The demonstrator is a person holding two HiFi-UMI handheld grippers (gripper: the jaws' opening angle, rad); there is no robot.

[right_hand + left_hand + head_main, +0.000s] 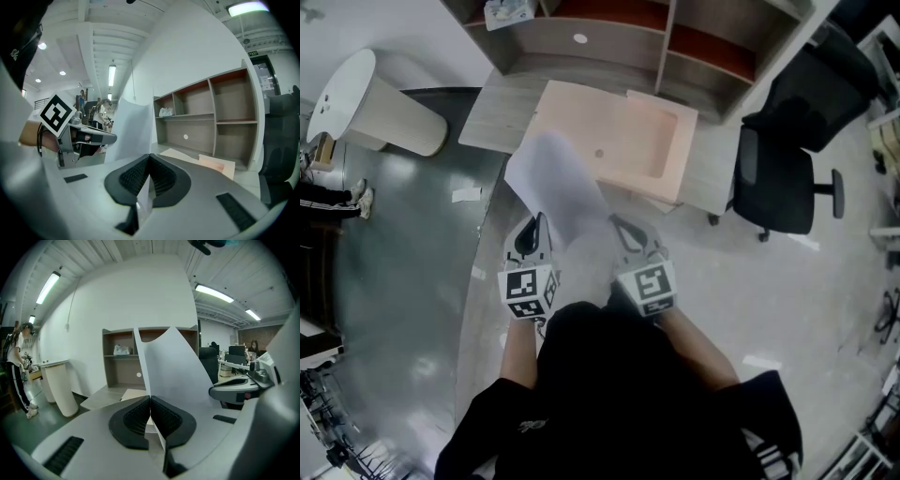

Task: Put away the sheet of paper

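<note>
Left gripper at the 7 o'clock corner of the sheet of paper, right gripper at 5 o'clock. Both clamped on its near edge. Sheet lifts toward 12. Beyond, at 1 o'clock: pink tray on grey desk.

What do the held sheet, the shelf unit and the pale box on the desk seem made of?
Sheet: thin matte white paper; it curves limply.
Shelf unit: grey wood-grain board, probably laminate, with reddish-brown shelf surfaces.
Box: pale peach, matte, flat-walled; cardboard or plastic, cannot tell.
</note>
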